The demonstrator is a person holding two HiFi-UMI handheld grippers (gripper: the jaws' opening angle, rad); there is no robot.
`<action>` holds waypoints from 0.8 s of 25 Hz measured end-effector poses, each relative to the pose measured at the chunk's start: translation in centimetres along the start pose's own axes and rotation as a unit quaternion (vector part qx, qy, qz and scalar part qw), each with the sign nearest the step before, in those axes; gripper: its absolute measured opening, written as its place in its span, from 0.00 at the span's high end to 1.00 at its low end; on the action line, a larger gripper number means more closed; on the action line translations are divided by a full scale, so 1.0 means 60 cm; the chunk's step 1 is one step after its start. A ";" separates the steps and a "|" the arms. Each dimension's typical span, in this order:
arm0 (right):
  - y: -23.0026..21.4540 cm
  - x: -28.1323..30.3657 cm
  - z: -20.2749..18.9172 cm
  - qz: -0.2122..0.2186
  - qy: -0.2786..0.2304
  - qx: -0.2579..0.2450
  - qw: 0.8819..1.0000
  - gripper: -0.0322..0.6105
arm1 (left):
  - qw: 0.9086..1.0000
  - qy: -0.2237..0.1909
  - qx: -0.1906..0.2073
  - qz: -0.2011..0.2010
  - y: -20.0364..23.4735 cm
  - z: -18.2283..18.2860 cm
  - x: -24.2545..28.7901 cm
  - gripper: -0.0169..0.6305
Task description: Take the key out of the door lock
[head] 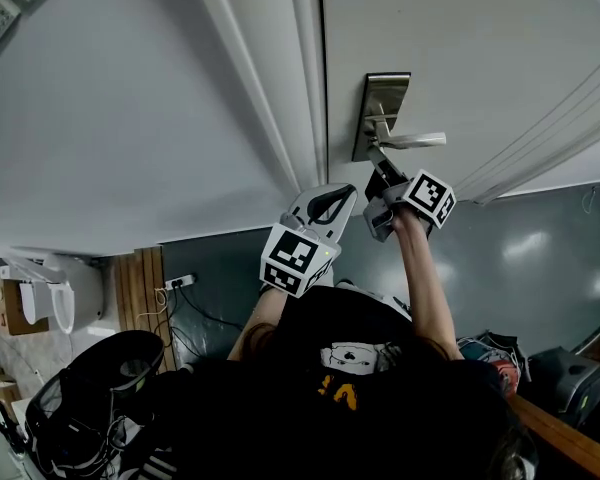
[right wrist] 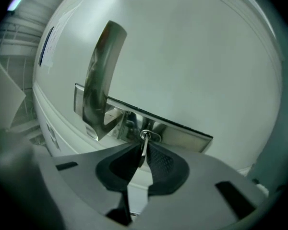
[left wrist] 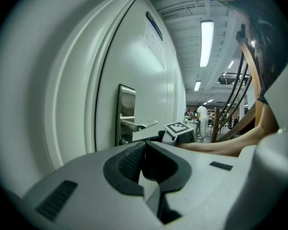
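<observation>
Key [right wrist: 144, 140] in lock plate [right wrist: 182, 133] pinched thinly by right gripper [right wrist: 143, 151]; left gripper [left wrist: 144, 147] closed, empty, back from plate. Risk: crooked pull binds key, grip slips off.

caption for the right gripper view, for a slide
Right gripper closed on the small silver key in the steel lock plate, by the metal lever handle of a white door.

Ceiling light [left wrist: 207, 41], wooden planks [head: 140, 288]

Bright even light, fisheye edges, dark corners
</observation>
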State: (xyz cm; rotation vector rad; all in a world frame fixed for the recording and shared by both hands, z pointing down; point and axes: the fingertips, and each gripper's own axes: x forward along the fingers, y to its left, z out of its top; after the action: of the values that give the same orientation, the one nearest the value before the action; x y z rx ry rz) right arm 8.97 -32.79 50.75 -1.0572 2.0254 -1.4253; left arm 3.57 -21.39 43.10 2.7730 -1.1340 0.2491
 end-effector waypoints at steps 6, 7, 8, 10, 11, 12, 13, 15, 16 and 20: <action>-0.001 -0.002 0.001 0.007 -0.013 0.037 0.999 0.90 | 1.000 0.002 0.002 -0.002 -0.003 0.001 0.001 0.96; -0.001 -0.001 0.001 0.007 -0.013 0.039 0.999 0.90 | 1.000 0.003 0.002 -0.003 -0.002 0.001 0.002 0.96; -0.001 -0.001 0.001 0.007 -0.014 0.042 0.999 0.90 | 1.000 0.003 0.002 -0.003 -0.001 0.001 0.003 0.96; -0.001 0.000 0.001 0.009 -0.016 0.054 0.998 0.90 | 1.000 0.004 0.002 -0.003 0.001 0.000 0.004 0.96; -0.002 0.000 0.001 0.010 -0.018 0.062 0.998 0.91 | 1.000 0.005 0.001 -0.003 0.002 0.000 0.005 0.96; -0.002 0.000 0.001 0.011 -0.020 0.070 0.997 0.91 | 1.000 0.005 0.001 -0.003 0.002 0.000 0.005 0.96; -0.002 -0.001 0.001 0.012 -0.022 0.078 0.997 0.91 | 1.000 0.005 0.002 -0.003 0.002 0.000 0.006 0.96; -0.002 -0.002 0.001 0.014 -0.026 0.094 0.995 0.91 | 1.000 0.006 0.001 -0.003 0.002 0.001 0.006 0.96; -0.002 -0.002 0.000 0.015 -0.027 0.100 0.994 0.91 | 1.000 0.006 0.001 -0.003 0.003 0.001 0.006 0.96; -0.006 -0.003 -0.001 0.014 -0.028 0.105 0.994 0.91 | 1.000 0.008 0.000 -0.001 0.005 -0.002 0.010 0.96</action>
State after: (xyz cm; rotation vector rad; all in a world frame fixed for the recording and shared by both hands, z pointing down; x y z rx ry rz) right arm 9.19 -32.67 51.07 -0.9645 1.7974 -1.5382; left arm 3.77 -21.97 43.36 2.7677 -1.1271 0.2694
